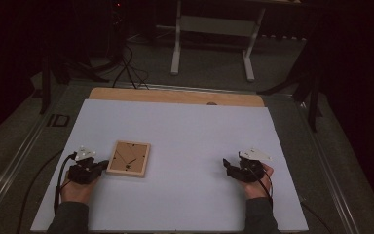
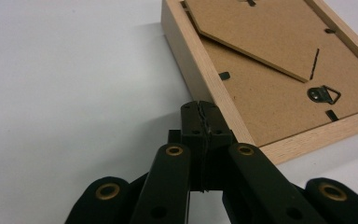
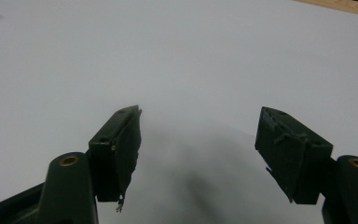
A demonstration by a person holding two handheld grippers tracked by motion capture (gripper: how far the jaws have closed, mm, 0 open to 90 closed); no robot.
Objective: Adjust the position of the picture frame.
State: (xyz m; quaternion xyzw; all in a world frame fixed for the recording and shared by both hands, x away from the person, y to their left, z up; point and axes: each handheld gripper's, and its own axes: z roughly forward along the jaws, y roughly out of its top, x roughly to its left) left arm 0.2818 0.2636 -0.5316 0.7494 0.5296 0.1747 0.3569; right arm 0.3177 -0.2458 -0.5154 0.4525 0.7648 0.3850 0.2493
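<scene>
Frame [image 1: 129, 158] lies face-down (brown backing, pale wood rim); left gripper [image 2: 200, 122] closed empty, right gripper [image 3: 198, 149] agape.

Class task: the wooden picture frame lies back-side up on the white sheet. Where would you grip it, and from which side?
Probably the raised wooden rim of the picture frame, from its left edge, nearest the left gripper. It lies flat, so only the rim stands up, narrow enough for jaws opened across it.
</scene>
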